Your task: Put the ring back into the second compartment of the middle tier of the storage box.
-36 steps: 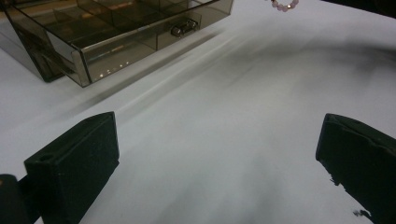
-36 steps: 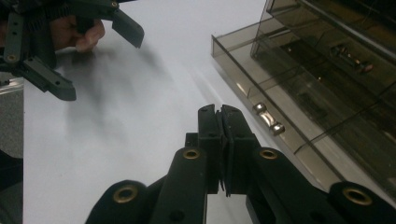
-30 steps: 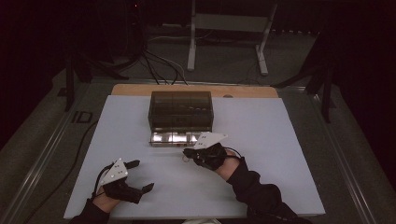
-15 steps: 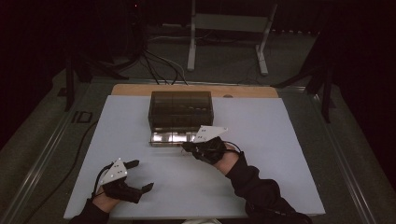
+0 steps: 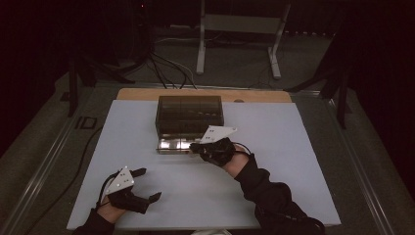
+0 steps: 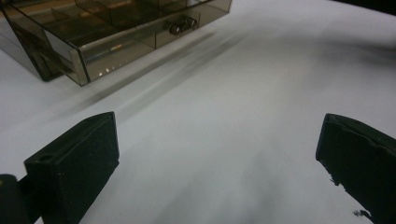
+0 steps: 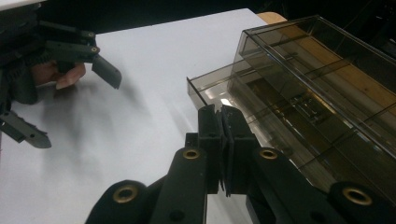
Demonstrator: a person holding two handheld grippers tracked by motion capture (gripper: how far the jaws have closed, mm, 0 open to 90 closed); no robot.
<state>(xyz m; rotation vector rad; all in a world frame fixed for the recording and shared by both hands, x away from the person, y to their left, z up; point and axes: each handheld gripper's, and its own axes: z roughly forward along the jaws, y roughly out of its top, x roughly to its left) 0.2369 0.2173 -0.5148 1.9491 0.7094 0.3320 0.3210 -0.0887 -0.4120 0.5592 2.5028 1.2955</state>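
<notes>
Right tool [image 7: 225,122], jaws together, at smoky drawer box [image 5: 190,113].

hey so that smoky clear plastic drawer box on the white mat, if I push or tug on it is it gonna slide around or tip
The drawer box looks like thin, rigid plastic, so probably light; on the smooth white mat it may well slide rather than tip, being low and wide. Its drawer stands partly pulled out, so a tug by the right gripper may drag the whole box.

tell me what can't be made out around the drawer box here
- Right gripper: whether its shut jaws pinch the drawer handle; the jaws hide it.
- Drawer contents: high view, too small and dark in the box.
- Small shiny part in the drawer: left gripper view, blurred.
</notes>
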